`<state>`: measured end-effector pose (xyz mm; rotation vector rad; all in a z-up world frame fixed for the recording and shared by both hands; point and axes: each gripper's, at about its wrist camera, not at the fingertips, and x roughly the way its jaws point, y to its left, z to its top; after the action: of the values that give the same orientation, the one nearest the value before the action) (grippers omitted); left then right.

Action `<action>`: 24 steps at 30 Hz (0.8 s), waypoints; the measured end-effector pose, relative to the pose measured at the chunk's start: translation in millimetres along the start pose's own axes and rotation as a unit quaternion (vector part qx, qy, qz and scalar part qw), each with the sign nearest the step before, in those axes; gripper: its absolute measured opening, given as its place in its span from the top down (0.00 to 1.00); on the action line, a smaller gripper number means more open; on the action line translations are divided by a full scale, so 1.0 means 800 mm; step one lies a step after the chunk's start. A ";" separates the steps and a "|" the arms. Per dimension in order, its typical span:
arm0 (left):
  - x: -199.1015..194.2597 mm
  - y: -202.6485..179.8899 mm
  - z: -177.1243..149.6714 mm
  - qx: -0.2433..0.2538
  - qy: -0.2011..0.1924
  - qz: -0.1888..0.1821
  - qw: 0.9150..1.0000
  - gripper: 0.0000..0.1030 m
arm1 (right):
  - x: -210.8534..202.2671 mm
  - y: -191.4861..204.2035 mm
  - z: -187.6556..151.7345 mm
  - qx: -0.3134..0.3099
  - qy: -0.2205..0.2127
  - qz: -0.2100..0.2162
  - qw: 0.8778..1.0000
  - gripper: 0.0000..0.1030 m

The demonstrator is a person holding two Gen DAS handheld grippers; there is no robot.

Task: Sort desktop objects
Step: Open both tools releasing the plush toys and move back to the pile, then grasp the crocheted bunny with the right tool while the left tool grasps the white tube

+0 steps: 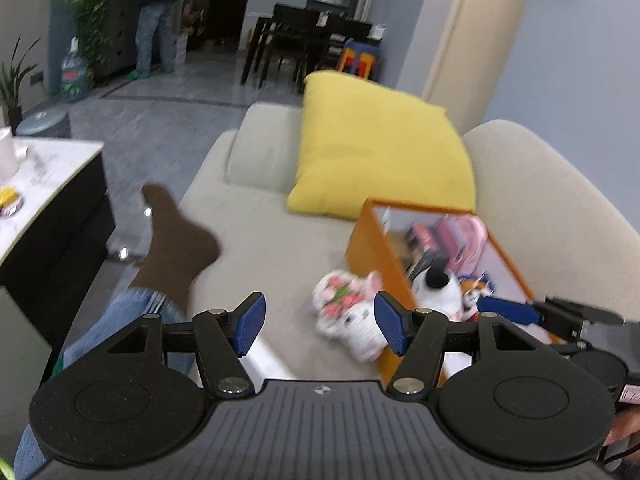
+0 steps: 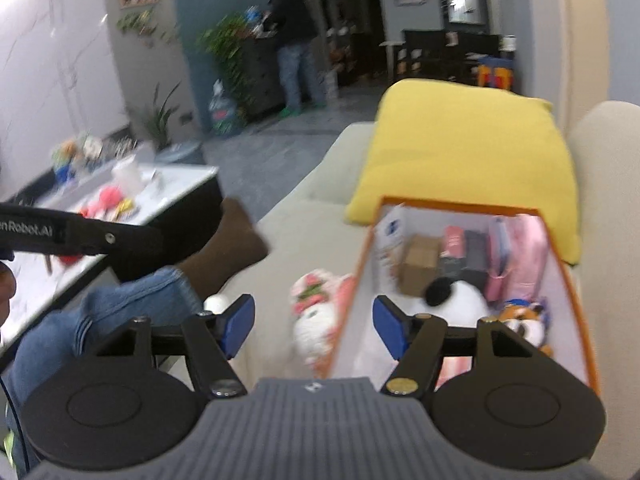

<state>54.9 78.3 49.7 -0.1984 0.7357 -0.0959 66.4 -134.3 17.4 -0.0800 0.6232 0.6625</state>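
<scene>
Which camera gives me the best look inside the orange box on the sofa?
The right wrist view: the orange box opens toward it, showing a cardboard carton, pink pouches and plush toys. The left wrist view shows the box obliquely, contents blurred and partly hidden by the right gripper.

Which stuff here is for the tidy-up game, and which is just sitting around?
For tidying: orange box, panda plush and tiger toy inside it, flowery plush beside it.

Just around: yellow cushion, sofa, plants.
</scene>
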 end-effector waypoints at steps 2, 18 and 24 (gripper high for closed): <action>0.006 0.012 -0.005 -0.012 0.013 0.005 1.000 0.31 | 0.015 0.018 0.002 -0.030 0.018 -0.004 0.999 0.42; 0.103 0.084 -0.041 -0.132 0.139 0.040 0.981 0.31 | 0.165 0.087 0.002 -0.283 0.186 -0.064 0.939 0.44; 0.133 0.083 -0.049 -0.150 0.185 0.033 0.971 0.31 | 0.201 0.091 -0.005 -0.365 0.227 -0.085 0.899 0.43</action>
<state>108.5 121.1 -62.6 -0.4519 1.1279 0.0448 119.3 10.9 -67.9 -1.0060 0.7745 0.6824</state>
